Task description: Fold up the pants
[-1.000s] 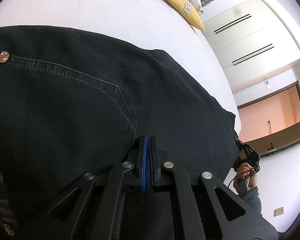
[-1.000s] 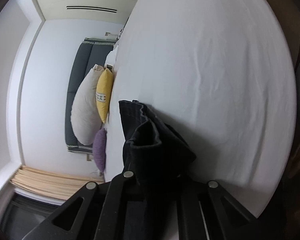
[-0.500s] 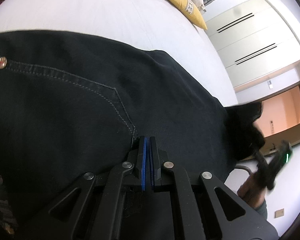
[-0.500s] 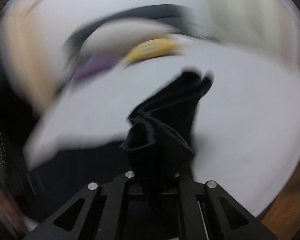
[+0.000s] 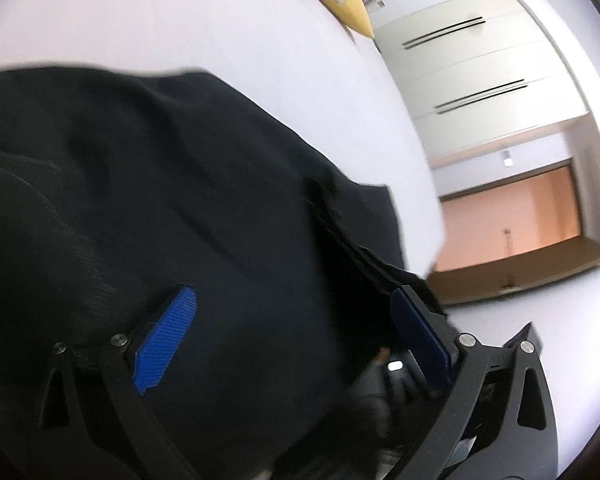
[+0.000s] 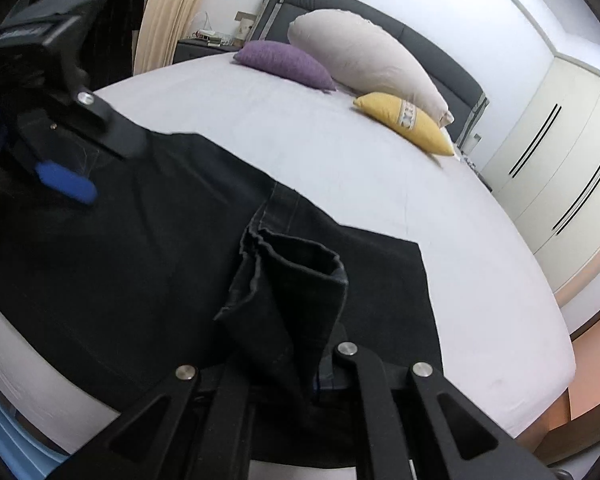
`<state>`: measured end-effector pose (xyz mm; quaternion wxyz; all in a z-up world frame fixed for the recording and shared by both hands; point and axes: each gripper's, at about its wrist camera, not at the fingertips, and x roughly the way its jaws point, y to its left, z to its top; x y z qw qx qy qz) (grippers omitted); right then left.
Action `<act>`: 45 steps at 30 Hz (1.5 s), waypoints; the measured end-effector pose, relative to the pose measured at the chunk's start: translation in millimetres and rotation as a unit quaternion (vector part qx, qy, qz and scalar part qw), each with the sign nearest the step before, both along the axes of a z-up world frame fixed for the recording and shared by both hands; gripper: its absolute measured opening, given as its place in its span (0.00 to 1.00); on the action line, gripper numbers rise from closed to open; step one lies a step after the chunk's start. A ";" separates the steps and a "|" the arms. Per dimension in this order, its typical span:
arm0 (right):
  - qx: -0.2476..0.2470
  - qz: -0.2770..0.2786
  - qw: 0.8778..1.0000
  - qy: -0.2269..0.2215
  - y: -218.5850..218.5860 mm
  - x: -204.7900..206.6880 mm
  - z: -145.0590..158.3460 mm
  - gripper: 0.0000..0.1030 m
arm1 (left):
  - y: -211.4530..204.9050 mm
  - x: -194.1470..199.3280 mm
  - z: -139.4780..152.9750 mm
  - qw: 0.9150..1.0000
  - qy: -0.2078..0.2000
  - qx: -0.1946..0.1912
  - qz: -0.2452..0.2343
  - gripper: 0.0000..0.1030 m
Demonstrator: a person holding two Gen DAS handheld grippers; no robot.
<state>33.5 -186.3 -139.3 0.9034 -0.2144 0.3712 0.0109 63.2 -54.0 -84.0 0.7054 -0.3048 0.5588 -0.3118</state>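
Black denim fills the lower left of both views: the pants (image 6: 148, 248) lie flat across the white bed (image 6: 340, 152), near its front edge. At the left, the left gripper (image 5: 292, 328) was pinched together on the cloth a second ago; now its jaws are opening, the blue pads (image 5: 166, 340) stand wide apart, and nothing is pressed between them, though the denim lies under the gap. It has also lifted a little off the cloth and the frame is blurred with motion. In the right wrist view it shows at the far left, above the waist end.

Moving right, the folded-over leg ends (image 6: 288, 280) stand bunched in the right gripper (image 6: 276, 368); its jaws are closed tight on this wad of hems. A second ago that hand hung off the side of the bed with the legs dangling; now it is over the pants, the legs carried across the body of the garment.

So, by my reading, the first fold is nearly laid: the left hand has let go of its anchor, and the right has only to set the hems down and release. The risk is that the freed waist end slides as the legs drop.

Further right sit the purple pillow (image 6: 284, 62), the grey one (image 6: 364, 48) and the yellow one (image 6: 408, 122), well clear.
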 end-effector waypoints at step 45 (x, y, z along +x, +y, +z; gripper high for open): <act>-0.055 0.164 0.982 0.071 140.7 -40.2 -30.0 0.09 | 12.3 28.8 -21.9 0.988 0.003 0.104 -0.113 0.08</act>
